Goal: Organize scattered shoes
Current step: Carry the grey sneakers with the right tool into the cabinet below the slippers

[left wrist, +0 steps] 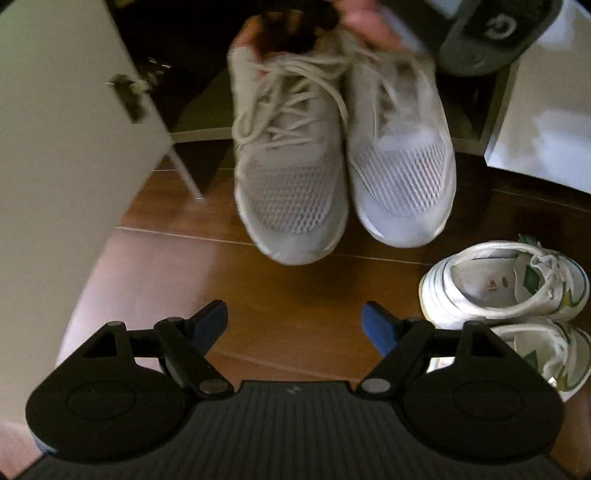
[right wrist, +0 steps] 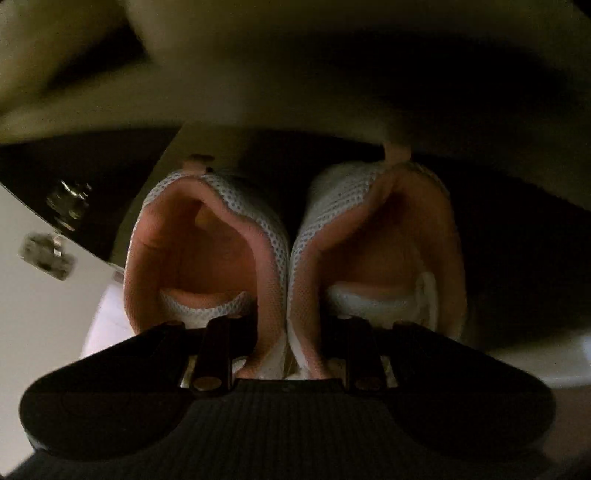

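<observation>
where brown wood-plank floor (left wrist: 295, 295) runs under everything, glossy and streaked with light. white cabinet door (left wrist: 66, 147) swung open at left, metal hinge on it, dark cabinet interior (left wrist: 184, 55) beyond. pale panel (left wrist: 546, 129) at right, grey shoe (left wrist: 498, 33) above it. left gripper (left wrist: 295, 325) over bare floor, jaws wide apart, holding nothing. pair of grey mesh sneakers (left wrist: 340, 177) lifted off the floor, toes hanging down. right gripper (right wrist: 291, 343) pinching their two inner collars together, jaws nearly closed. white and green sneakers (left wrist: 509, 291) on the floor at right.
</observation>
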Action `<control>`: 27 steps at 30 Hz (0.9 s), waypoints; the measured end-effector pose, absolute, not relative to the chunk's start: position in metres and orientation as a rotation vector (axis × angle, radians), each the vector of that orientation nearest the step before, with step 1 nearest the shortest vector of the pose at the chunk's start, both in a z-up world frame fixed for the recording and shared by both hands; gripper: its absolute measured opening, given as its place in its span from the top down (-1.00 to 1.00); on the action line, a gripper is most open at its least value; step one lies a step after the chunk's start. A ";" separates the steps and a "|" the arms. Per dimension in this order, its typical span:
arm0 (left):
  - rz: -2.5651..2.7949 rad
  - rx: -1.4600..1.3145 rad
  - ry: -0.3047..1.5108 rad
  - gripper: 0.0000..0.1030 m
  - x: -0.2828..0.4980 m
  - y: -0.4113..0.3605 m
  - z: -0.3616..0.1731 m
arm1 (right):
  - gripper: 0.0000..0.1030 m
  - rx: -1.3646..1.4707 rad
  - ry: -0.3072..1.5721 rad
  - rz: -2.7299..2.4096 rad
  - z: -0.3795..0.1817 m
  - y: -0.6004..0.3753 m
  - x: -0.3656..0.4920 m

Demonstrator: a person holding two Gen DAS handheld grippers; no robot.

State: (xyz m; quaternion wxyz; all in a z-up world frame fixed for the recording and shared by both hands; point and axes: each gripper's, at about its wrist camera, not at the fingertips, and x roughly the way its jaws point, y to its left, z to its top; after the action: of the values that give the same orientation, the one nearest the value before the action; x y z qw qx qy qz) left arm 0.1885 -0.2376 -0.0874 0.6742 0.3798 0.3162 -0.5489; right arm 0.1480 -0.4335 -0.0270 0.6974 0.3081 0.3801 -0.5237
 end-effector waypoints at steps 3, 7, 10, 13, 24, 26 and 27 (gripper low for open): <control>-1.240 0.879 0.709 -0.58 0.190 -0.243 -0.118 | 0.52 0.574 0.803 -1.189 -0.039 -0.439 0.150; -1.262 0.857 0.685 -0.58 0.193 -0.257 -0.139 | 0.47 0.493 0.777 -1.167 -0.051 -0.450 0.146; -1.286 0.818 0.644 -0.58 0.198 -0.268 -0.136 | 0.31 0.439 0.773 -1.121 -0.061 -0.452 0.142; -1.316 0.801 0.629 -0.55 0.199 -0.276 -0.135 | 0.29 0.349 0.749 -1.090 -0.072 -0.448 0.134; -1.435 0.758 0.383 -0.55 0.203 -0.265 -0.145 | 0.38 0.054 0.688 -0.983 -0.105 -0.427 0.117; -1.450 0.703 0.362 -0.55 0.209 -0.248 -0.144 | 0.38 0.105 0.687 -1.007 -0.097 -0.438 0.121; -1.469 0.692 0.350 -0.55 0.211 -0.241 -0.142 | 0.39 0.130 0.683 -1.018 -0.095 -0.443 0.121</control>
State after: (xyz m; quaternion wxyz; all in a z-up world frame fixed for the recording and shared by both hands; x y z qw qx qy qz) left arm 0.2107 -0.2408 -0.1422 0.6746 0.3077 0.1554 -0.6528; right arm 0.1211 -0.4427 -0.0953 0.8161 0.0607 0.3202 -0.4773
